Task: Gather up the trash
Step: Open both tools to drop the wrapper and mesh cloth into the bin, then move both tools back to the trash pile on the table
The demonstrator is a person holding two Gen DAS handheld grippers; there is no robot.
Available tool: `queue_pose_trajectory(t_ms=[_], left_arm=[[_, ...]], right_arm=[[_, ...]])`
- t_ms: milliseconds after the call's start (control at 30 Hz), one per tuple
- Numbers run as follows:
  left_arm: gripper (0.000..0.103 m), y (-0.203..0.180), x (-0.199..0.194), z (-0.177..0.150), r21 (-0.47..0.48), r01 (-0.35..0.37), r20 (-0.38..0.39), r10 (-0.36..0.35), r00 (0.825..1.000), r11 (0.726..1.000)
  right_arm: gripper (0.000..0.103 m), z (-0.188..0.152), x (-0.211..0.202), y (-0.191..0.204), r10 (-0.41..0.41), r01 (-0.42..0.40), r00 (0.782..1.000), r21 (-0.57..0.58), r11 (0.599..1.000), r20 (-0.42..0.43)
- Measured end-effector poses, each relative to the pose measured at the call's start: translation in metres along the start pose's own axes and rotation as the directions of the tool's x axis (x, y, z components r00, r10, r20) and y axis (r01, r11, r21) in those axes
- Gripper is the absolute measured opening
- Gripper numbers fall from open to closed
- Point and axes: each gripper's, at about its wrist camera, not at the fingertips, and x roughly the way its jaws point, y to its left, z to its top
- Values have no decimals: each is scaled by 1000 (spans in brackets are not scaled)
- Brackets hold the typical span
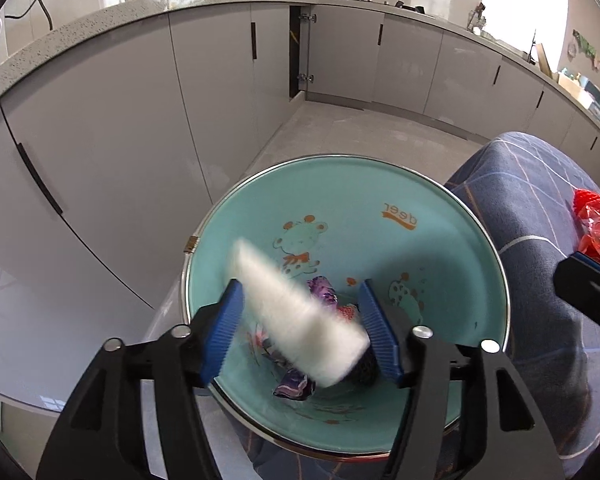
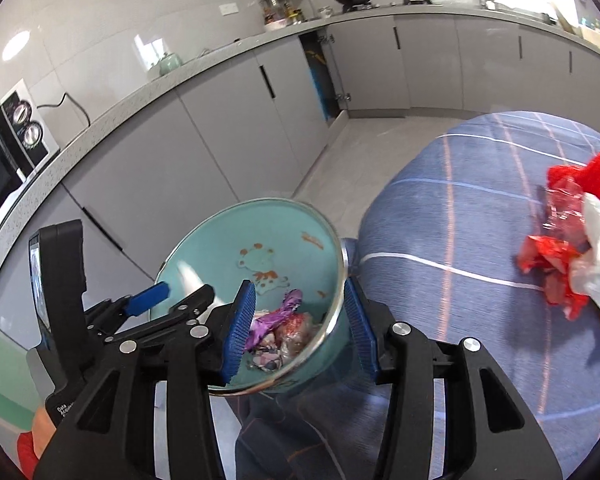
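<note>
The left gripper (image 1: 300, 322) has its jaws released around a blurred white tissue wad (image 1: 296, 312) above the teal cartoon-printed bin (image 1: 452, 240), while the right gripper (image 2: 300, 330) gapes empty, so the wad may snag on a pad and miss.

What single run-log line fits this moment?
left gripper: open, white tissue dropping | bin: wrappers inside | right gripper: open, empty

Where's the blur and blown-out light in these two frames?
Left wrist view: the white tissue between the open left gripper is motion-smeared; the window at top right is blown out. Right wrist view: the teal bin reads slightly soft, glare patches on the wall tiles, strong fisheye bending of the counter.
</note>
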Motion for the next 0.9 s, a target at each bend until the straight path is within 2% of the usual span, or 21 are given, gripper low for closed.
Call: queue_pose_trajectory(t_ms=[100,200,433,900], left_arm=[[78,-1,-6,1,-1,-28,22,28,999,1000],[85,-4,-13,1,3,-42,44,42,998,999],[86,-11,-24,1,17,-36,68,35,997,999],[97,-43,-55,-3,61,-51,151,42,988,997]], right_arm=[[47,-2,-7,-7,-8,8,1000,14,1000,17],[47,-4,-14,-10,-11,11,999,24,1000,30],[47,-7,-27,-17,-22,20,998,33,999,54],[47,-19,-71,-49,-99,90,986,73,993,137]])
